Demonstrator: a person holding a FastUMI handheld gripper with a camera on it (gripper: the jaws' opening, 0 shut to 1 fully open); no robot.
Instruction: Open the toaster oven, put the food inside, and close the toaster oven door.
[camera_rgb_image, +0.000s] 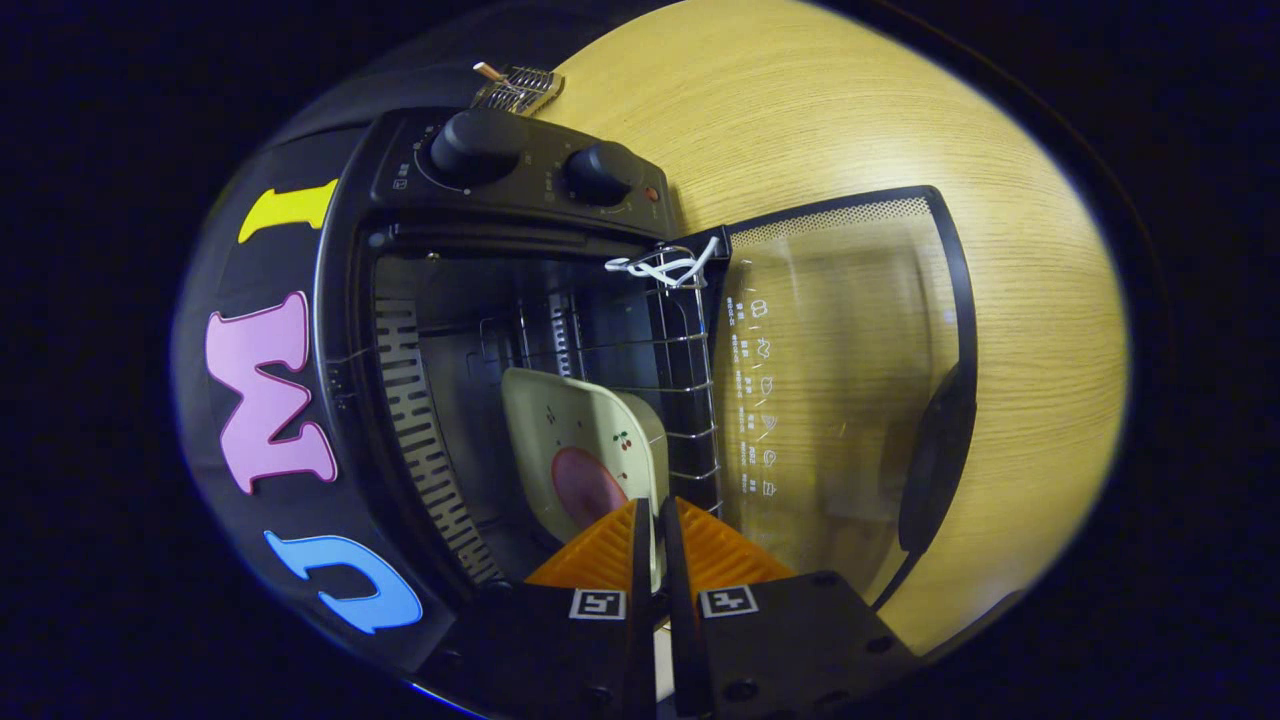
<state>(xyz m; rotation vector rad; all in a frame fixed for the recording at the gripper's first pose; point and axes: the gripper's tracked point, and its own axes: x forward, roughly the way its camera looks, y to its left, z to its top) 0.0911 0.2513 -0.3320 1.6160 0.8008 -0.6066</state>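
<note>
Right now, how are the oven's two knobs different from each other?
The far knob looks bigger and rounder than the near knob. The near knob sits beside a small orange light; the far knob sits toward the panel's other end. Both are dark and sit on the oven control panel. The gripper has its fingers pinching the plate rim.

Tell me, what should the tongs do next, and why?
Probably open and let go. The tongs are shut on the plate rim, and the plate with its food already sits on the wire rack inside the toaster oven, whose door is open.
</note>
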